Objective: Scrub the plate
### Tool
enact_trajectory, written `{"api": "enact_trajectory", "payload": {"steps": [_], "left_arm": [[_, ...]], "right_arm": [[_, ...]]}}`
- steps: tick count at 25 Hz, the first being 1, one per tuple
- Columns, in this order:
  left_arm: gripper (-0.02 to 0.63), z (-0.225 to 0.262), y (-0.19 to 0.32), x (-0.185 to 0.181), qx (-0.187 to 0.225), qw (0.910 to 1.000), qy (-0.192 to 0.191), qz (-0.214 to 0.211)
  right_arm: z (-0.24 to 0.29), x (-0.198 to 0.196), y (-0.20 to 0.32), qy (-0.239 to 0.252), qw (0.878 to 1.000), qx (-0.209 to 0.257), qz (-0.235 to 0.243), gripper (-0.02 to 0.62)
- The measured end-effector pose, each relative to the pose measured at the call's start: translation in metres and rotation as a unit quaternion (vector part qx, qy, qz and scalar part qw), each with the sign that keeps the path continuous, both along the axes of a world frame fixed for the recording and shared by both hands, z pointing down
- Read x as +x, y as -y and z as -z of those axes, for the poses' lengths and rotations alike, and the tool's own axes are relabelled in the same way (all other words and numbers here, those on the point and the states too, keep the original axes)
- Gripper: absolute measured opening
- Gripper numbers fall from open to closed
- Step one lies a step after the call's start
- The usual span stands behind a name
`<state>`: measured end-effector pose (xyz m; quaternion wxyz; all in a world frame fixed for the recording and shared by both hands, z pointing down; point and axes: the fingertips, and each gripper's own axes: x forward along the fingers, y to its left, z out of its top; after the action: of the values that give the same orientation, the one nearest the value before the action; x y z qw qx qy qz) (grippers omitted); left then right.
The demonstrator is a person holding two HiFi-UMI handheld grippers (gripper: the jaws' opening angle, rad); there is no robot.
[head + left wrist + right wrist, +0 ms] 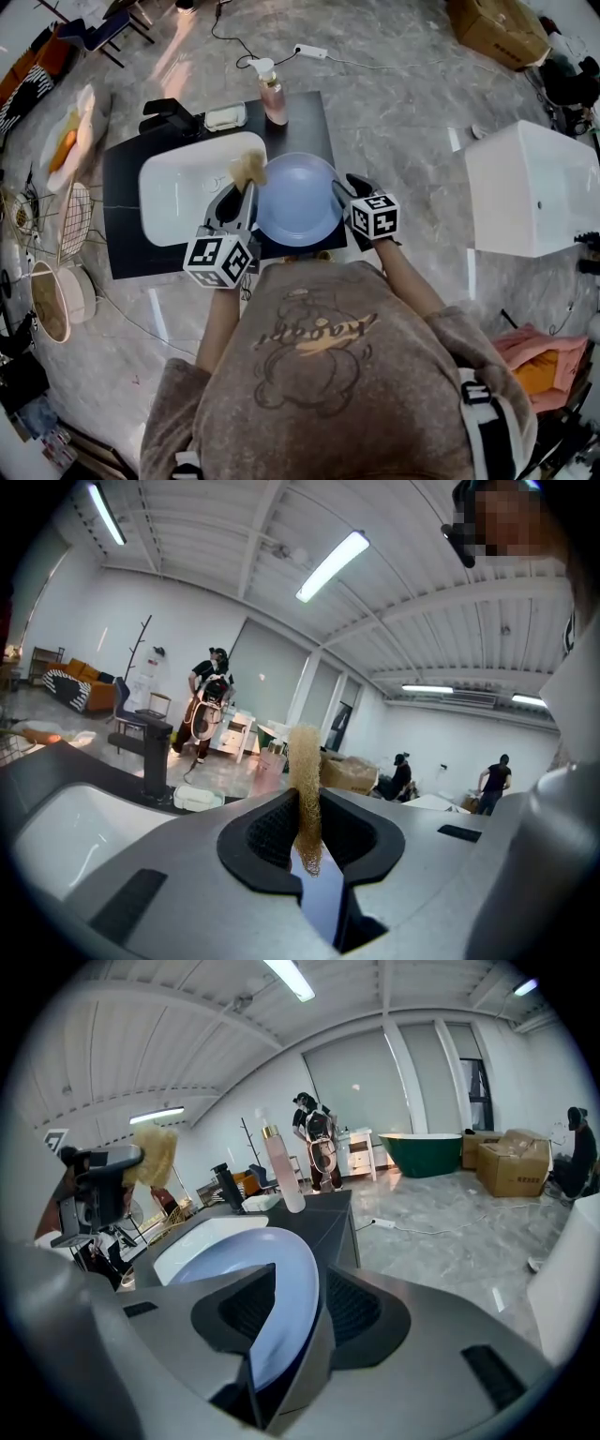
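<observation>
No legible txt, nos. or signs — sweatshirt [319, 375] script too blurry to read

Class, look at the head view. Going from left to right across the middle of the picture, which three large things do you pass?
sink → plate → white tub

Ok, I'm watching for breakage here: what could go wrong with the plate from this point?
The plate lies beside the sink, its rim between the right gripper's jaws, which look unclamped; a push from the scrubber in the left gripper could slide it into the sink. The soap bottle stands close behind the plate and could get knocked over.
</observation>
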<state>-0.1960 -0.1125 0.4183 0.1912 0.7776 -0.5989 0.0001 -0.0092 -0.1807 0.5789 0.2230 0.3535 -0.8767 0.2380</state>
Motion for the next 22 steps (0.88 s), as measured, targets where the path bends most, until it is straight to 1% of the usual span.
{"api": "enact_trajectory", "payload": {"steps": [6,12,14,18,20,22], "left_arm": [[0.064,-0.008,0.001,-0.003,-0.006,1.0000,0.003,0.004],[0.064,-0.013,0.000,-0.004,-0.015,0.9998,0.004,0.010],[0.063,-0.015,0.000,-0.005,-0.018,0.9998,0.004,0.012],[0.063,-0.023,0.002,-0.009,-0.029,0.9994,0.012,0.012],[0.064,-0.030,0.004,-0.011,-0.039,0.9990,0.022,0.008],[0.063,-0.038,0.007,-0.013,-0.052,0.9980,0.036,0.000]], "right_arm": [[-0.033,0.001,0.002,-0.013,0.999,-0.038,-0.001,0.143],[-0.044,-0.001,-0.002,-0.016,0.998,-0.062,0.007,0.119],[-0.046,-0.001,-0.002,-0.018,0.998,-0.065,0.007,0.105],[-0.046,0.000,-0.001,-0.023,0.998,-0.063,0.000,0.053],[-0.046,-0.001,-0.001,-0.027,0.998,-0.061,-0.002,0.034],[-0.046,-0.001,-0.001,-0.028,0.998,-0.060,-0.006,0.029]]}}
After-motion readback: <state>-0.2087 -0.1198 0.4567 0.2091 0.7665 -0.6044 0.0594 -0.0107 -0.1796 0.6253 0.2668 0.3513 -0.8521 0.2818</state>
